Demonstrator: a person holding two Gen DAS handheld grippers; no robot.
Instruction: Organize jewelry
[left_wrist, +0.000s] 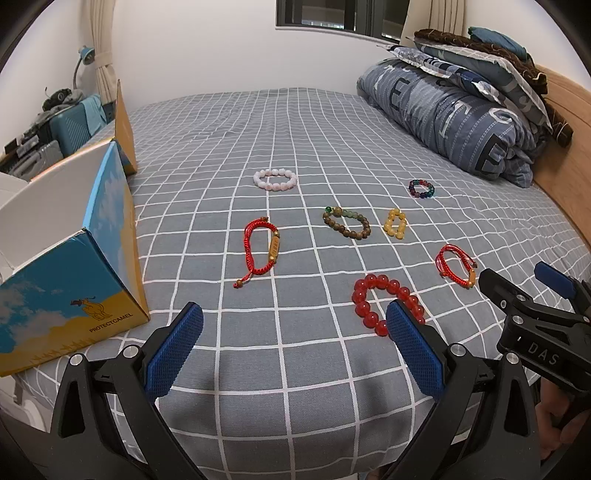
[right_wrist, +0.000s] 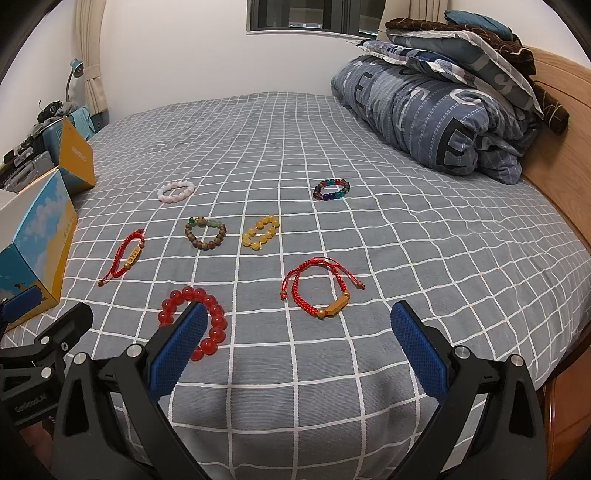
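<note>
Both my claws hover above the near edge of the bed (left_wrist: 295, 369), nothing between the pads. My left gripper (left_wrist: 295, 325) stands released, jaws wide; my right gripper (right_wrist: 299, 325) likewise, spread and empty.

Seven bracelets lie flat and apart on the checked sheet, none yet in the open box (left_wrist: 74, 258) at the bed's left edge; I judge that box the intended destination, and the spacing deliberate, so each piece can be taken singly.

Nearest the near edge: the red bead bracelet (right_wrist: 192, 321), partly behind my right claw's left pad, and the red cord bracelet (right_wrist: 321, 291), lying almost between my right jaws. Its gold bar runs slantwise, near-left to far-right; its tasselled ends trail to either side.

Toward the box lies a second cord bracelet (left_wrist: 260, 251), long axis running near to far. Mid-bed: brown wooden beads (left_wrist: 347, 223), yellow beads (left_wrist: 395, 225), pale pink beads (left_wrist: 275, 179), multicoloured beads (left_wrist: 421, 189).
</note>
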